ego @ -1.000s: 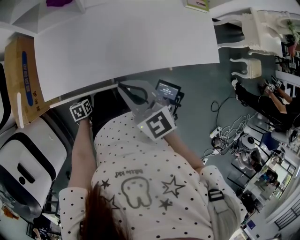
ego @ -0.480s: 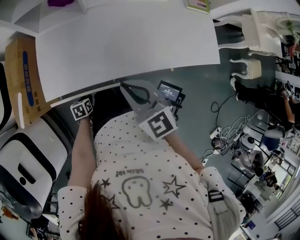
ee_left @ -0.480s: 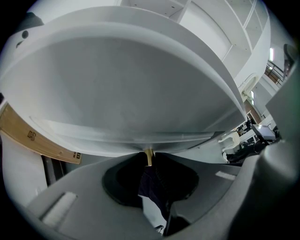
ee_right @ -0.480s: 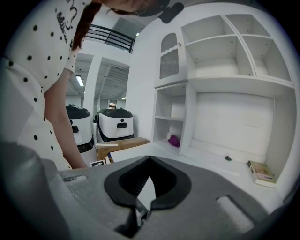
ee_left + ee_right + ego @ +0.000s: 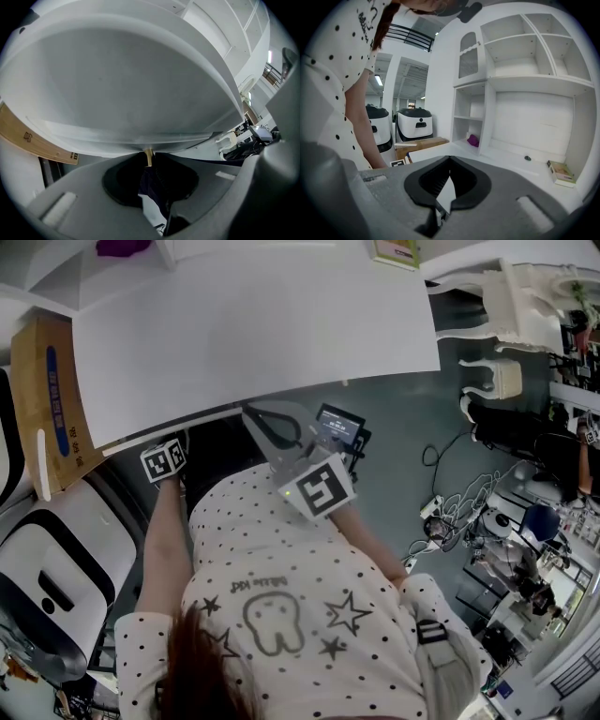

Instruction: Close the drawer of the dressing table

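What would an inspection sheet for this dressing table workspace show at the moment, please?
Surface: white table top.
Job's things: drawer front with a brass knob; cannot tell if it is fully shut.
Clutter: purple thing on a shelf; small box on the top.
Grippers: left hand-held gripper closed on the knob; right hand-held gripper shut, empty.
Cables: loose cables on the floor.
Surroundings: cardboard box, white machine.

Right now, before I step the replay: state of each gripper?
Left gripper: closed on the brass knob of the drawer.
Right gripper: closed, nothing between its jaws.
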`<state>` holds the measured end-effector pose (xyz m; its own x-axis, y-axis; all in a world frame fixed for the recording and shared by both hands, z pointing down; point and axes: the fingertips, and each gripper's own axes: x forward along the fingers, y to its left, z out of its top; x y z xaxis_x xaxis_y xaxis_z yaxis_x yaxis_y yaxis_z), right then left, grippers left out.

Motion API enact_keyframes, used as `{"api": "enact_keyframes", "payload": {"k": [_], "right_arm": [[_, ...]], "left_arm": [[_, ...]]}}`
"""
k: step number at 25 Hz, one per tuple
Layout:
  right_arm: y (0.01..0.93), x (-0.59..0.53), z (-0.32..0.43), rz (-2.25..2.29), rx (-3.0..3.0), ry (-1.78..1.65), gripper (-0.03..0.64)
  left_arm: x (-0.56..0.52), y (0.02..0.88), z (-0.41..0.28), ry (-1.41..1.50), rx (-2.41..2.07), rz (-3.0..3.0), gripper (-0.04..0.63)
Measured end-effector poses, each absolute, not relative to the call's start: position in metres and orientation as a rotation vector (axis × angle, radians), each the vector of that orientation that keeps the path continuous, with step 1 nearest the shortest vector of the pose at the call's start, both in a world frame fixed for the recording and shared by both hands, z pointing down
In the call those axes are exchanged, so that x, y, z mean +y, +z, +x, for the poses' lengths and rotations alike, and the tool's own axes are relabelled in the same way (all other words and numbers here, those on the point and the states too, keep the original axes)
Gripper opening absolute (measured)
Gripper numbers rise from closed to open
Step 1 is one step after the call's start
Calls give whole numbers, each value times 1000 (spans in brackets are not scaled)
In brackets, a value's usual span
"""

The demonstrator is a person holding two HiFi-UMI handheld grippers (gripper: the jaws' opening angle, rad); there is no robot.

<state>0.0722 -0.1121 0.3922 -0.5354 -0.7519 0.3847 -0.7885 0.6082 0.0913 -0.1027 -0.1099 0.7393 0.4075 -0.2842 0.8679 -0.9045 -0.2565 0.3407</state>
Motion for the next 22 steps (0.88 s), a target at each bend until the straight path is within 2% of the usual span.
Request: {"api": "enact_keyframes", "payload": {"k": [22], "right_arm": [[393, -124, 82, 1249, -2449, 134, 2]], "left_arm": [[-123, 740, -101, 868, -1058, 1740, 77]]}}
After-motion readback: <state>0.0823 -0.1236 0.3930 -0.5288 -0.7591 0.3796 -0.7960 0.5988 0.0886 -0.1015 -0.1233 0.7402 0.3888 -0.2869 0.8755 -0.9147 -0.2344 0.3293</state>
